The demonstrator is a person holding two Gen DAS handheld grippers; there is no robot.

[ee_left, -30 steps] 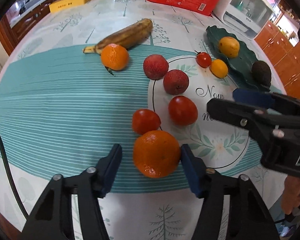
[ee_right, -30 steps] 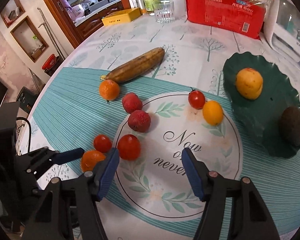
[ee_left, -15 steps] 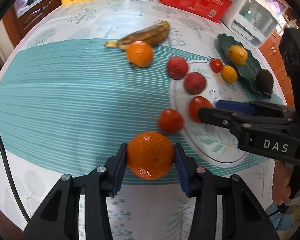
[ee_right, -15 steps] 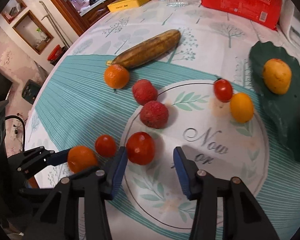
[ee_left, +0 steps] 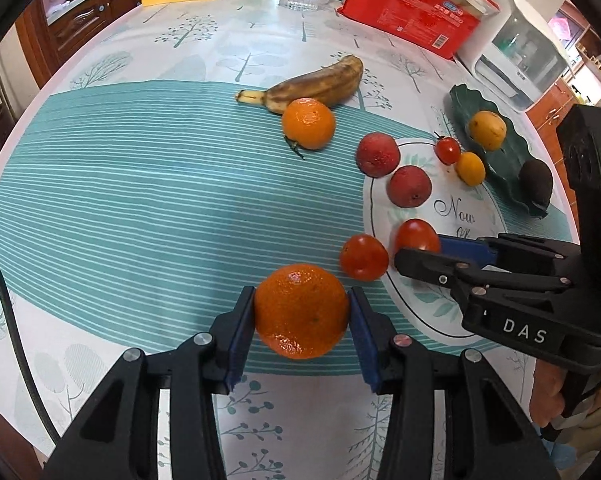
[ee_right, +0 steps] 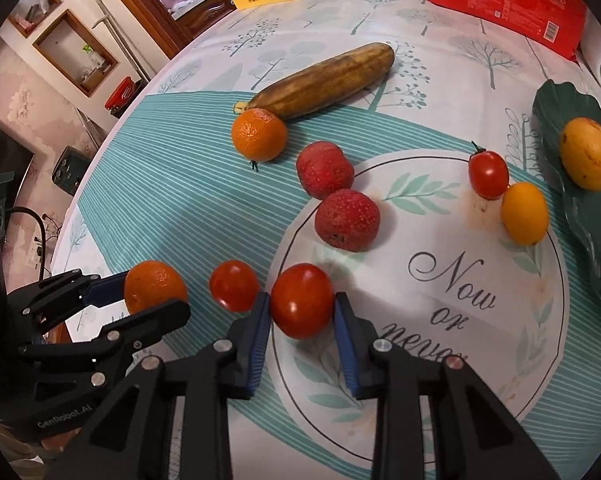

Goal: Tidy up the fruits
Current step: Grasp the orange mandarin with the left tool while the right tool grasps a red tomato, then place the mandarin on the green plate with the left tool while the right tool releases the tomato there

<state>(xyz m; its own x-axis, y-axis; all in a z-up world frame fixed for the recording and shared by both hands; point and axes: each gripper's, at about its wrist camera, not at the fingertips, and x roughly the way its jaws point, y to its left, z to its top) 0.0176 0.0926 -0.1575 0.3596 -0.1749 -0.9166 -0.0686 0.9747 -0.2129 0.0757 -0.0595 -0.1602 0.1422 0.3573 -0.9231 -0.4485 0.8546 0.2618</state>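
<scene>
While both claws work at the near edge of the worktop [ee_left: 100,184], each has a round fruit between its blue pads. The left claw [ee_left: 301,316] is closed on a large orange [ee_left: 300,310], pads pressed to its left and right flanks across the widest part, which suits a ball that would slip out of an off-centre pinch. The right claw [ee_right: 301,312] sits narrow around a big tomato [ee_right: 301,300]; its pads touch or all but touch the sides, so I judge it gripped or just about to be.

Both fruits lie at the teal mat's near side, the tomato on the rim of the printed white circle, with a smaller tomato [ee_right: 233,285] just beside it between the two claws. Whether either fruit is lifted off the cloth I cannot tell.

Neither held fruit has a real long axis. The orange shows a pale dimple toward the top of its visible face. The only elongated piece is the browned banana [ee_left: 320,84], lying diagonally, stem end toward the left and touching a second orange [ee_left: 308,122].

The green leaf-shaped dish [ee_left: 500,156] at the right already holds a yellow fruit [ee_left: 487,130] and a dark avocado [ee_left: 535,182], so it is likely the destination.
</scene>
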